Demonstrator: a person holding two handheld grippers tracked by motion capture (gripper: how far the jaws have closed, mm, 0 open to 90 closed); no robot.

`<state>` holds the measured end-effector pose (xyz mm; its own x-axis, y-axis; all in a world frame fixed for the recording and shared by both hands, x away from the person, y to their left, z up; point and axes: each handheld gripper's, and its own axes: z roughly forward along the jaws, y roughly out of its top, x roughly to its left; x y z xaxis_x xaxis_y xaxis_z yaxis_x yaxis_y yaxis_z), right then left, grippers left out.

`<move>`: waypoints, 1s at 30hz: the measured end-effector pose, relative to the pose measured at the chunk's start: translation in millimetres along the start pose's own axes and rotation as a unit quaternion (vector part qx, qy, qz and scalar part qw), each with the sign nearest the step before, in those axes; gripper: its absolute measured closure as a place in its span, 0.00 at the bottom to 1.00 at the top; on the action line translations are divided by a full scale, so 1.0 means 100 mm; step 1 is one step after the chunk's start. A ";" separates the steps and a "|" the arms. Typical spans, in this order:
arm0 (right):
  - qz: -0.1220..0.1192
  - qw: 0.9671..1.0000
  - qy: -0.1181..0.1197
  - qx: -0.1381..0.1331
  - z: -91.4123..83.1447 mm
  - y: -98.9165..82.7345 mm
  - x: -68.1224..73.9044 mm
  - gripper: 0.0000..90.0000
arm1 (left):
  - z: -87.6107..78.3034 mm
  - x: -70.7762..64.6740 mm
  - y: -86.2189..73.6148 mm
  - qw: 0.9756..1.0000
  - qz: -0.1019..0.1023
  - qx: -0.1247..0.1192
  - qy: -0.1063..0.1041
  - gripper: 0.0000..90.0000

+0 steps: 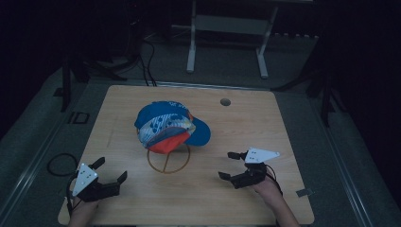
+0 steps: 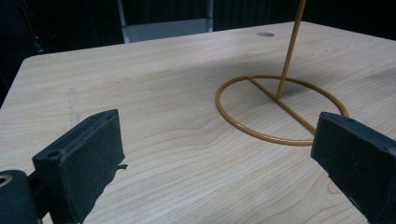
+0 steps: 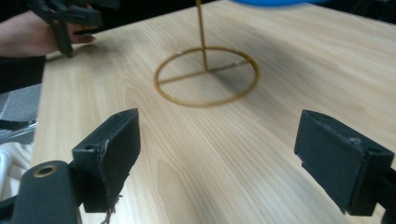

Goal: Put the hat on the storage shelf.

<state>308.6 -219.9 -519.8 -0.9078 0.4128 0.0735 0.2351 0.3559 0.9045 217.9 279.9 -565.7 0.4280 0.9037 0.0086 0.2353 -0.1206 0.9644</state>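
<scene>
scene: we are looking at a wooden table (image 1: 265, 189) with a baseball cap (image 1: 168, 125) sitting on a gold wire stand (image 1: 168, 161) near the table's middle
cap position: it is resting on top of the stand's upright rod (image 2: 290, 49), blue brim pointing toward the right side in the high view, orange panel facing us
stand base: the ring base (image 3: 207, 77) is lying flat on the table with a crossbar through it, rod rising from the crossbar
left gripper: the left gripper (image 1: 109, 172) is hovering near the table's near-left corner, jaws spread wide, holding nothing, well apart from the stand
right gripper: the right gripper (image 1: 230, 165) is hovering to the right of the stand, jaws spread wide, holding nothing, near the brim side
step in hand: we are judging this as the approach to take the cap off the stand, no contact yet
doing it well: we are advising pinching the brim edge with the right gripper, steadying the crown's far side with the left, and lifting straight up along the rod so the light stand is not tipping
risk: pulling sideways is likely dragging the stand along
writing: white marks on the cap's blue top are showing, too small and dim to read
brands: we are seeing none we can read
</scene>
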 end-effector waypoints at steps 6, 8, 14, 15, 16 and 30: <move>0.017 1.000 -0.019 0.014 -0.07 -0.20 -0.09 0.16 | 0.01 0.00 0.00 1.000 0.000 0.000 0.000 0.03; 0.019 0.999 -0.026 0.020 -0.08 -0.26 -0.12 0.16 | 0.00 0.00 0.00 1.000 0.001 0.001 0.001 0.03; 0.028 0.998 -0.035 0.038 -0.13 -0.40 -0.18 0.16 | 0.00 0.00 0.00 1.000 -0.002 0.000 0.001 0.03; 0.028 0.998 -0.036 0.039 -0.15 -0.41 -0.19 0.16 | 0.00 0.00 0.00 1.000 -0.002 0.000 0.000 0.03; 0.032 0.998 -0.038 0.039 -0.16 -0.42 -0.20 0.16 | 0.00 0.00 0.00 1.000 -0.002 0.001 0.000 0.03; 0.070 0.991 -0.106 0.036 -0.45 -0.64 -0.40 0.16 | 0.00 0.01 -0.01 1.000 -0.002 0.001 0.001 0.03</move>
<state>314.0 -296.4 -561.6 -0.7729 0.6267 0.0995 0.3846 0.3380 0.8590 218.1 281.3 -566.4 0.4254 0.9050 0.0053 0.2394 -0.1182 0.9637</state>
